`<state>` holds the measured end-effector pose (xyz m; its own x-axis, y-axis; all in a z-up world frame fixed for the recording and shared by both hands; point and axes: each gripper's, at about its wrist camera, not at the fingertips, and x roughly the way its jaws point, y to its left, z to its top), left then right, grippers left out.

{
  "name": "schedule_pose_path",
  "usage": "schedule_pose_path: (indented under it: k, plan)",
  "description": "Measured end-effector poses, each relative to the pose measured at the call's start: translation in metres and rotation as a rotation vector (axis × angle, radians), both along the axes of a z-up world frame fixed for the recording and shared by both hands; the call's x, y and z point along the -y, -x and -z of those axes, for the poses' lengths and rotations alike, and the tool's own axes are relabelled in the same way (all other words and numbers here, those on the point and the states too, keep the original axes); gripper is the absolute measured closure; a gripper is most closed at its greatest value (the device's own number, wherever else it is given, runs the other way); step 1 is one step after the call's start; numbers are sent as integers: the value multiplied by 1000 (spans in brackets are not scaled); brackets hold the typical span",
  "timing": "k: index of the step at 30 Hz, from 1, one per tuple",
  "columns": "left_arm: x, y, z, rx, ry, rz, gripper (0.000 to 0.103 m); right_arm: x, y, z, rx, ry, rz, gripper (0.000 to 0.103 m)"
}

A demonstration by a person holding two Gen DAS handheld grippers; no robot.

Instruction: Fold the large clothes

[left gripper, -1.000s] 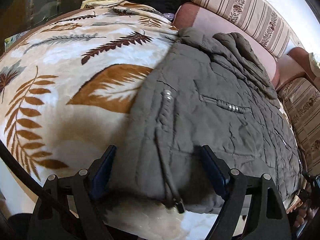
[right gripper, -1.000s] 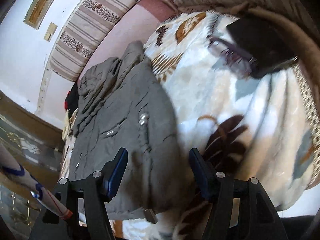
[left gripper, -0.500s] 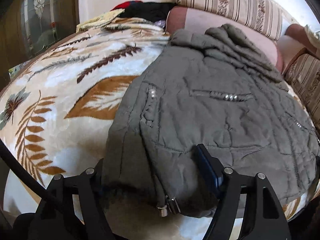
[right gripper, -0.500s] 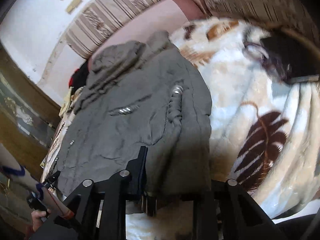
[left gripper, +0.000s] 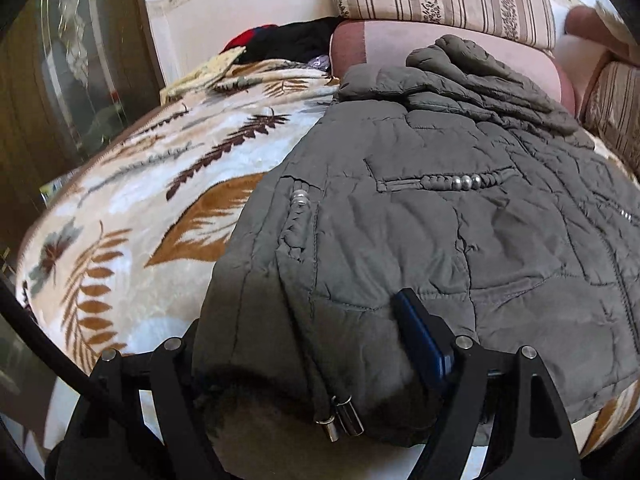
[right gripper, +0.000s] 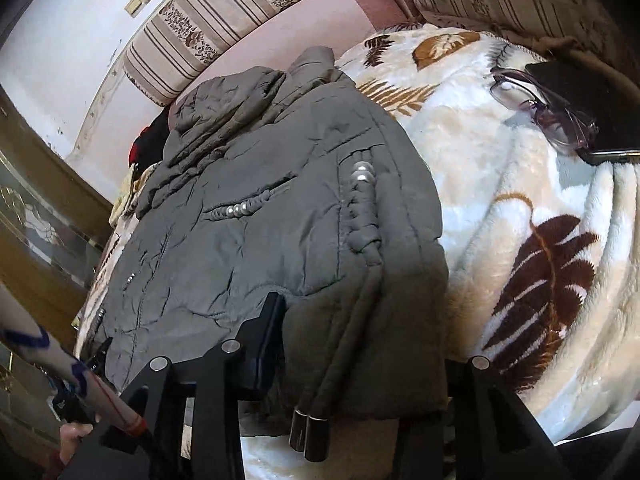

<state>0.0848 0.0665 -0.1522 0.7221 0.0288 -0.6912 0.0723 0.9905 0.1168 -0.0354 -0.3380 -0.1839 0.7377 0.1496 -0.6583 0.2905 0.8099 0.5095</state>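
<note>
Both grippers bite the near hem corners of grey quilted jacket (left gripper: 420, 208) spread on leaf-print blanket (left gripper: 132, 216), left gripper (left gripper: 312, 344) and right gripper (right gripper: 360, 356) jaws opening slightly with fabric bunched between, so re-pinch firmly, lift evenly, fold hem toward collar.

The right gripper (right gripper: 356, 344) had the grey jacket's (right gripper: 256, 232) hem bunched between its jaws, which were opening. Two cord ends (right gripper: 310, 436) dangled just below them. Far beyond the right-hand jaw, glasses (right gripper: 540, 108) lay on the leaf-patterned blanket (right gripper: 520, 208).
</note>
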Motion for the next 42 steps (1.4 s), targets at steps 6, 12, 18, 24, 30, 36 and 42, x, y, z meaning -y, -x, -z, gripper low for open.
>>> schedule_pose_path:
  k: [6, 12, 18, 24, 30, 36, 42]
  plan:
    - [3, 2, 0, 20, -36, 4, 24, -1, -1, 0, -3, 8, 4, 59]
    - [5, 4, 0, 26, -51, 4, 24, -5, -3, -1, -7, 22, -8, 53]
    - [6, 4, 0, 28, -61, 3, 24, -11, -7, -2, -17, 56, -27, 45]
    - [7, 4, 0, 28, -62, 0, 23, -15, -10, -3, -18, 67, -42, 37]
    - [7, 4, 0, 28, -64, 0, 22, -16, -12, -4, -19, 75, -48, 35]
    - [7, 4, 0, 31, -69, 0, 22, -15, -12, -3, -16, 64, -50, 33]
    - [7, 5, 0, 32, -70, -1, 22, -15, -13, -4, -18, 61, -57, 31]
